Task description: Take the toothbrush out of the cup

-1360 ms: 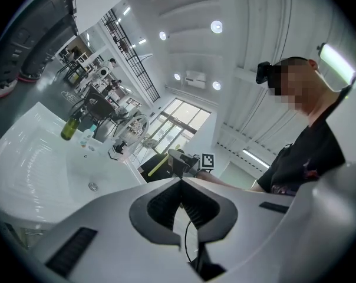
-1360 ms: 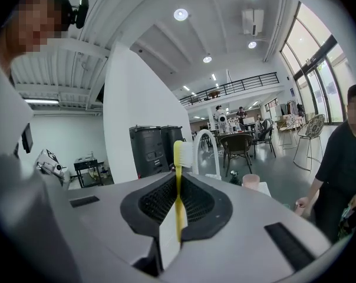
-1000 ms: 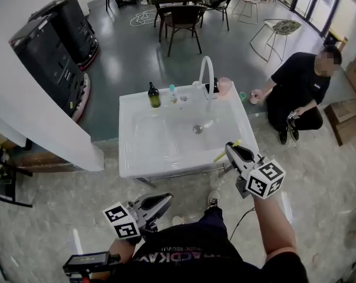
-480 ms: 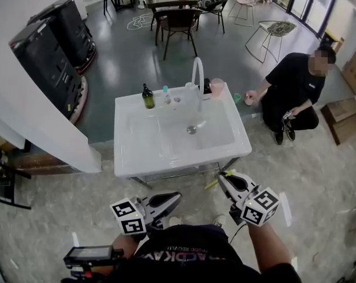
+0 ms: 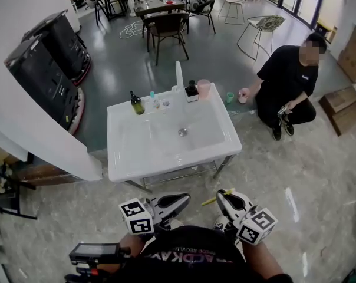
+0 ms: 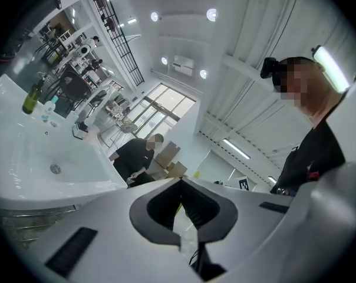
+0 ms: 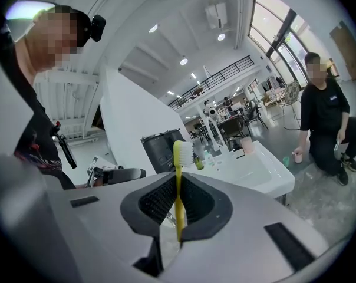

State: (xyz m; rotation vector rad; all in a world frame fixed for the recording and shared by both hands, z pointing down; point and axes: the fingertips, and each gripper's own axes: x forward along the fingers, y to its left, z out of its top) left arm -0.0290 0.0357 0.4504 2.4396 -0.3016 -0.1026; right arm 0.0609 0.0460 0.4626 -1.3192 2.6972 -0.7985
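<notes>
Between the jaws of our right gripper (image 7: 178,204) stood the toothbrush (image 7: 177,175). The jaws were pressed narrow on its yellow handle, and the white bristles rose free above them. In the head view this gripper hung on the near side of the sink (image 5: 166,140), well apart from its front edge and over the floor. The toothbrush was therefore out of the cup (image 5: 204,89), which remained on the far rim of the sink, pink and upright. Our left gripper (image 5: 181,200) was also on the near side of the sink, just beside the right one. Its jaws were together and carried nothing.

We judged the toothbrush to be very light, so its weight asked almost no force. The handle seemed stiff, thin and smooth plastic. Such a handle can turn or slide in a flat pinch, above all if it is wet, which we could not see. We thought the handle the correct place to hold. The bristles are soft and would bend or become dirty under the pads. The grip looked to sit on the middle of the handle, and we judged this good for balance. A firm, steady pinch seemed enough, because hard pressure could make the round handle jump out sideways.
</notes>
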